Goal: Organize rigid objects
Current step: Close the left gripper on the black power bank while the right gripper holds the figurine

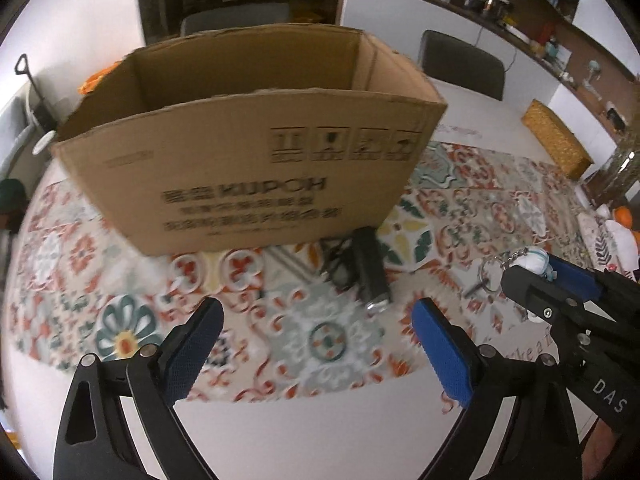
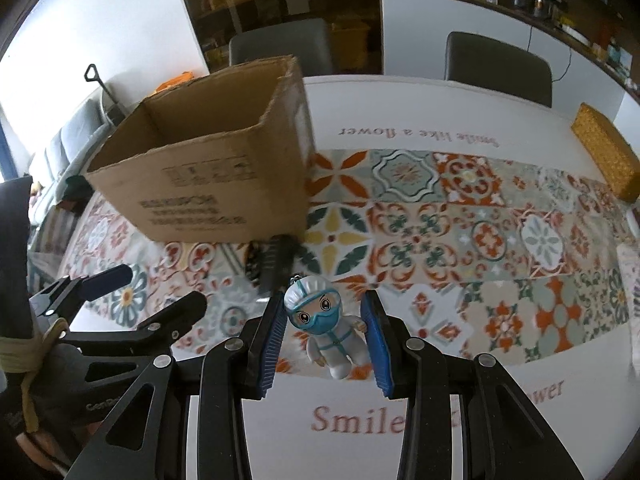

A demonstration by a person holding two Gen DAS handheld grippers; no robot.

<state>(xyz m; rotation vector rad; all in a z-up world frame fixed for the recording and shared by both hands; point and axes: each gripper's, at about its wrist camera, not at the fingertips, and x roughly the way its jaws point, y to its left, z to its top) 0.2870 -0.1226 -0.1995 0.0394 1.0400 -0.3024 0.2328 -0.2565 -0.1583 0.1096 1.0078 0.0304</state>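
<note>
Right gripper [image 2: 326, 336] clamped on figurine keychain [image 2: 326, 320], not yet boxed. Left gripper [image 1: 318, 344] wide, empty. Black flashlight [image 1: 370, 272] waiting just beside cardboard box [image 1: 240, 168].

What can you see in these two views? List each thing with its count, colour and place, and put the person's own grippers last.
Cardboard box: one, brown, open-topped, on the patterned mat.
Black device: one, with a cord, lying just in front of the box.
Doll keychain: one, white and teal, between the right gripper's fingers.
Patterned mat: one, orange, green and cream, across the white table.
Woven box: one, yellow, far right on the table.
Chairs: two, grey, behind the table.
Left gripper: black and blue, open, empty.
Right gripper: black and blue, around the doll.
</note>
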